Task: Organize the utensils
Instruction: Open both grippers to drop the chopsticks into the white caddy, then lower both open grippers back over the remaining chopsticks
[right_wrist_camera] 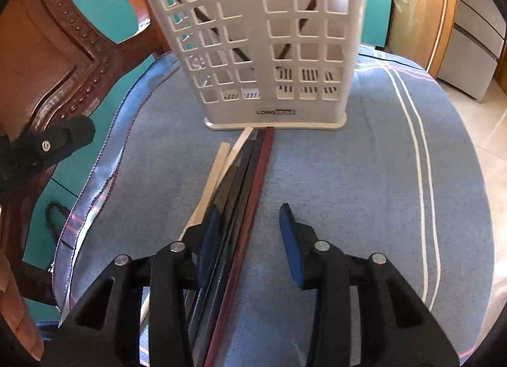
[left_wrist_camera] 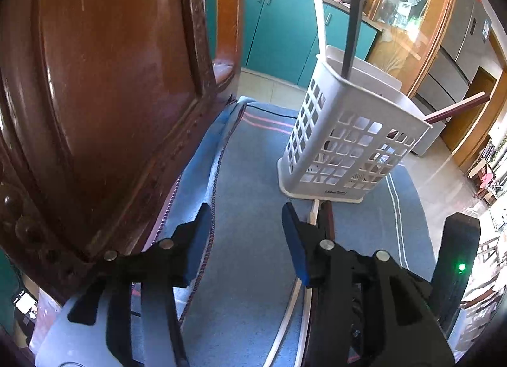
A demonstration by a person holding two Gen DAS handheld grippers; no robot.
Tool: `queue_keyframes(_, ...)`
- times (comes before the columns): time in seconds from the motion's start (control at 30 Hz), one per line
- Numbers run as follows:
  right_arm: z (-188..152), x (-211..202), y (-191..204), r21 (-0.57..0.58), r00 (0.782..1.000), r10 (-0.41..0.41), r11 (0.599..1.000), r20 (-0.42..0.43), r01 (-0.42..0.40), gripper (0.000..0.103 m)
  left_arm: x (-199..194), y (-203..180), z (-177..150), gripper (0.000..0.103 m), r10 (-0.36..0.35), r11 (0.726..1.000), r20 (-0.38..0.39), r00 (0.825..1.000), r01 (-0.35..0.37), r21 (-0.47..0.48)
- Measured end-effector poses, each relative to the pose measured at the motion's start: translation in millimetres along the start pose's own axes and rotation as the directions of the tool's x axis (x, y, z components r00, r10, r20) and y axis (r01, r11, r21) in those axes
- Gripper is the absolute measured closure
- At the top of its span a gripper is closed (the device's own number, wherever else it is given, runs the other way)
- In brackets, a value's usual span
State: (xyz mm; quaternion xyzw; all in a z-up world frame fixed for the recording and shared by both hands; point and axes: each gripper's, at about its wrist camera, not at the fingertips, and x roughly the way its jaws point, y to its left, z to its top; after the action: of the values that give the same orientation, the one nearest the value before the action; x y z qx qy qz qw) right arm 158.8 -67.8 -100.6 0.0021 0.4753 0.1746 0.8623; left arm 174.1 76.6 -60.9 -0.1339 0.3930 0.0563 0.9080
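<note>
On the white basket's [right_wrist_camera: 253,50] base: "LONG" [right_wrist_camera: 265,112], remainder unreadable.

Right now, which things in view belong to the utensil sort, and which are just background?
Job:
- white holder, chopsticks already standing inside
- loose chopsticks lying on blue cloth
- right gripper, open above them
- left gripper, open

Background:
- wooden chair
- teal cabinets

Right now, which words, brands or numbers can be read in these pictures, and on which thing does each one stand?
"LONG": on the front of the base of the white utensil basket; the dark patch after it is too blurred to read.
The same label in the left wrist view is too small to read.
No other readable text.
</note>
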Motion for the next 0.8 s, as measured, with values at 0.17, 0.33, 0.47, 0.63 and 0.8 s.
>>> queue_keyframes(0.17, 2, -7, -12, 0.041, 0.999, 0.026, 0.999, -0.028, -0.025, 0.085, 2, 0, -4, 0.052, 0.008, 1.000, -0.010, 1.000, -0.008, 0.010)
queue_keyframes(0.33, 4, -20, -43, 0.123, 0.999, -0.017, 0.992, -0.039, 0.021, 0.103, 6, -2, -21, 0.052, 0.006, 1.000, -0.048, 0.999, -0.006, 0.018)
queue_keyframes(0.47, 1, -32, -66, 0.177, 0.998, -0.061, 0.982, -0.031, 0.066, 0.102, 3, -5, -29, 0.050, -0.004, 0.999, -0.058, 0.998, 0.007, 0.044)
queue_keyframes(0.63, -6, -41, -69, 0.173, 1.000, -0.023, 0.985, 0.013, 0.021, 0.093, -2, -3, -32, 0.048, -0.018, 1.000, -0.067, 0.998, 0.019, 0.008)
queue_keyframes(0.8, -7, -22, -39, 0.067, 0.998, -0.041, 0.997, -0.053, 0.044, 0.073, -8, -11, -33, 0.042, -0.050, 0.999, -0.074, 0.996, 0.051, 0.019)
